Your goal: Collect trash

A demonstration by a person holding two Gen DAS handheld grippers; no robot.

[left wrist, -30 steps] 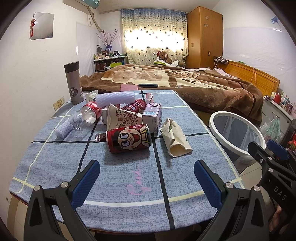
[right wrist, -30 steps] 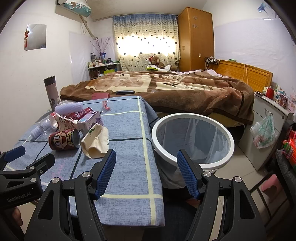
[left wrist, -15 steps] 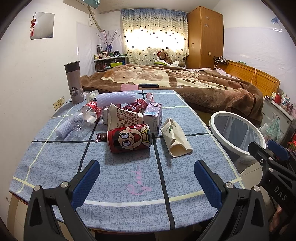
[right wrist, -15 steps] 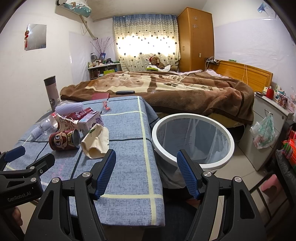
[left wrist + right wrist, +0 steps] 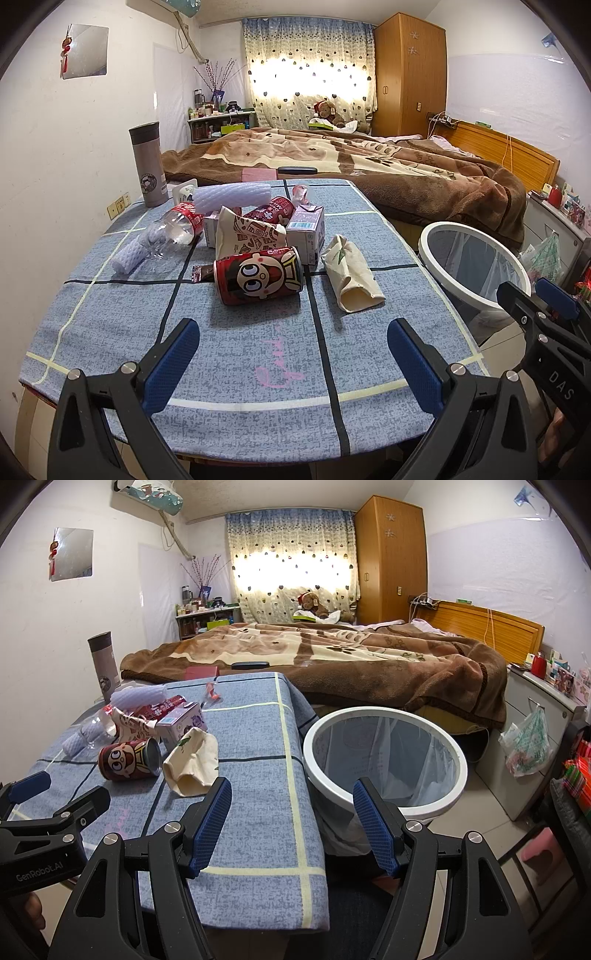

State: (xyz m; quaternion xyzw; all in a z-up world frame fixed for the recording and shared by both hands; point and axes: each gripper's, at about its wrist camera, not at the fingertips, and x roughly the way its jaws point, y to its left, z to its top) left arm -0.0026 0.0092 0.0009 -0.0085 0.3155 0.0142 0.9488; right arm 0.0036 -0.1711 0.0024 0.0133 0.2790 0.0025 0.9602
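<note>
A pile of trash lies on the blue tablecloth (image 5: 236,354): a red cartoon can (image 5: 258,275) on its side, a crumpled beige paper cup (image 5: 351,277), a patterned paper bag (image 5: 247,232), a purple carton (image 5: 306,229), a clear plastic bottle (image 5: 170,232) and white foam sleeves (image 5: 232,195). The can (image 5: 129,762) and the cup (image 5: 194,762) also show in the right wrist view. A white-rimmed bin (image 5: 384,757) with a clear liner stands right of the table. My left gripper (image 5: 291,358) is open and empty, short of the can. My right gripper (image 5: 291,823) is open and empty, over the table's right edge beside the bin.
A grey thermos (image 5: 147,164) stands at the table's far left by the wall. A bed with a brown blanket (image 5: 369,166) lies behind the table. A white cabinet (image 5: 535,746) with a hanging plastic bag (image 5: 524,746) stands right of the bin.
</note>
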